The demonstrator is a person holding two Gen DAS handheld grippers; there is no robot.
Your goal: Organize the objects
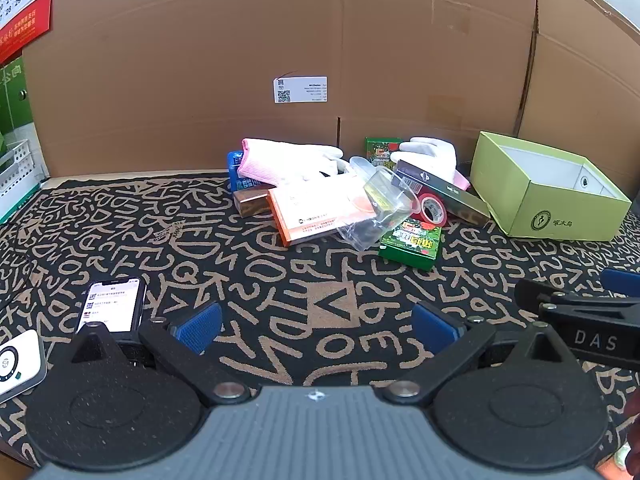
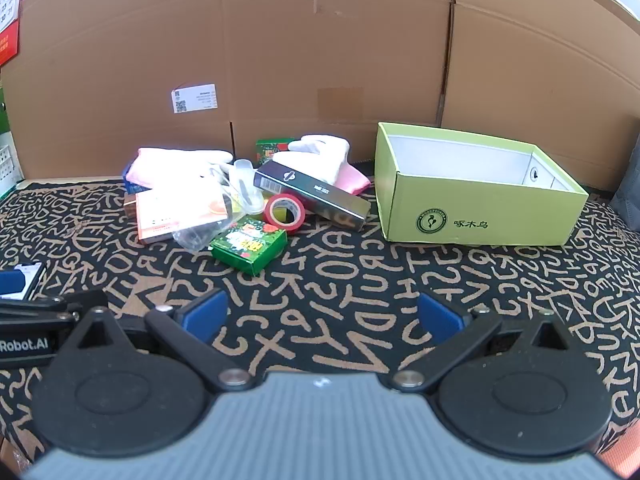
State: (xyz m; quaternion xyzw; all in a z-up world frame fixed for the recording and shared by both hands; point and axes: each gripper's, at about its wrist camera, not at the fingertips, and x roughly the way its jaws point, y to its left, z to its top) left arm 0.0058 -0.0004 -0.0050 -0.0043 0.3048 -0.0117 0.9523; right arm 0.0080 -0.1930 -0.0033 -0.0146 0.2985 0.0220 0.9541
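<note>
A pile of small items lies at the back of the patterned cloth: white-and-pink gloves (image 1: 288, 158) (image 2: 316, 152), an orange-edged box (image 1: 308, 210) (image 2: 176, 210), a clear plastic container (image 1: 384, 200), a red tape roll (image 1: 434, 208) (image 2: 285, 212), a long dark box (image 1: 436, 192) (image 2: 312, 194) and a green carton (image 1: 412, 244) (image 2: 250, 246). An open light-green box (image 1: 548, 192) (image 2: 476, 188) stands to the right of the pile. My left gripper (image 1: 318, 326) and right gripper (image 2: 322, 318) hover open above the cloth, well short of the pile, with nothing between their fingers.
A phone (image 1: 114, 306) and a white device (image 1: 16, 364) lie at the left near my left gripper. A cardboard wall (image 1: 320, 40) closes off the back. A white basket (image 1: 16, 164) and a calendar (image 1: 24, 0) stand at the far left. The other gripper's body (image 1: 588, 316) shows at the right edge.
</note>
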